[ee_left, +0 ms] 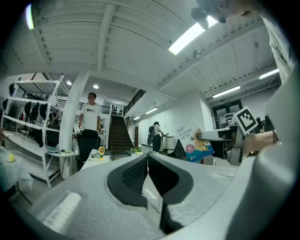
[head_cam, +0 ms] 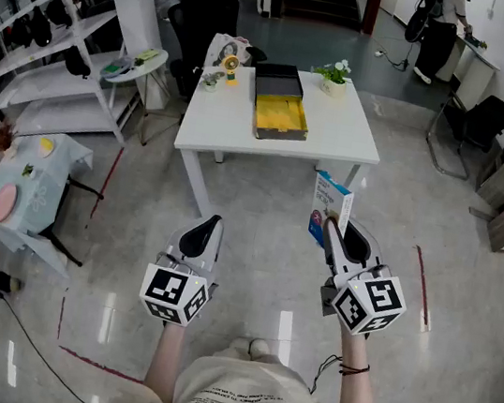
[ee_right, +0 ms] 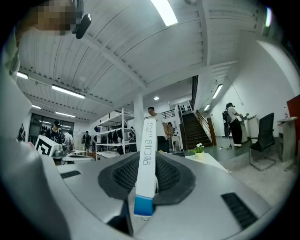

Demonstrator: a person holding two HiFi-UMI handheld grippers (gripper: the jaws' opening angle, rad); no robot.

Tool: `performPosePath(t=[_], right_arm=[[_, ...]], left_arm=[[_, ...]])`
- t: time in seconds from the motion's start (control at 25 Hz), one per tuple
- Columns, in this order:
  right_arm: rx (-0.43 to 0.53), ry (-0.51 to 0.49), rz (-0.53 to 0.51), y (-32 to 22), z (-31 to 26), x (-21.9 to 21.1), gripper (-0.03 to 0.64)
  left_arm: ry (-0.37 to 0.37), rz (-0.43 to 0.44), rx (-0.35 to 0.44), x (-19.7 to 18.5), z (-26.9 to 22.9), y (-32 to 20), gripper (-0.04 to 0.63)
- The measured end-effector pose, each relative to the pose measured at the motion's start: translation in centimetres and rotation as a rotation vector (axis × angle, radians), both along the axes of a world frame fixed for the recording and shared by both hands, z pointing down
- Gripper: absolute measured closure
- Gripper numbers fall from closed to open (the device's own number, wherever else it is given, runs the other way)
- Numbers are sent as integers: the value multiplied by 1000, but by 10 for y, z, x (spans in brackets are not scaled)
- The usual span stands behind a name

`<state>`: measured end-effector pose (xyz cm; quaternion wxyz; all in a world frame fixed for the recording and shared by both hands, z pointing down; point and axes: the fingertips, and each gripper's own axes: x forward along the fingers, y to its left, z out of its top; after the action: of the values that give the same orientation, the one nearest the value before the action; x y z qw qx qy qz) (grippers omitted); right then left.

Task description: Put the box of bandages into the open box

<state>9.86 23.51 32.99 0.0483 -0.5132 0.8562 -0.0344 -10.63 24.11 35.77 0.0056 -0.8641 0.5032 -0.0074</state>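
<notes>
Right claw (head_cam: pixel 333 226) is clamped on the box of bandages (ee_right: pixel 146 164), one pad on each broad face, gripping near the blue end. The box stands upright with its long axis vertical. The blue end is down at the claw and the white end is up, leaning slightly right in the right gripper view. Its narrow edge faces that camera. In the head view the printed broad face shows toward the left.

The box is in the air over the floor, short of the near edge of the table (head_cam: pixel 338 138), toward its right corner. It's well apart from the open box (head_cam: pixel 281 106).

Left claw (ee_left: pixel 148 161) has its pads closed together with nothing between them. It's held level beside the right one.

The open box sits on the table a little left of centre, dark lid flipped back and yellow inside facing up.

Count:
- 1 box of bandages
- 1 open box
- 1 table
- 2 claws

Also on the table are 1 small potted plant (head_cam: pixel 334 76) right of the open box and 1 small yellow fan (head_cam: pixel 228 67) to its left.
</notes>
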Motion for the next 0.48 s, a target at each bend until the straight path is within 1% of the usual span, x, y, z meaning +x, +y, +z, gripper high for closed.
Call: performPosePath(t=[0.24,0.48], right_arm=[[-18,4,9,4,5,5,532],[-6,-6,17,-1,5,4,532]], left_arm=[[4,-4,-8,2,3,4,572],[16,-14,-2,-4,2,-2,572]])
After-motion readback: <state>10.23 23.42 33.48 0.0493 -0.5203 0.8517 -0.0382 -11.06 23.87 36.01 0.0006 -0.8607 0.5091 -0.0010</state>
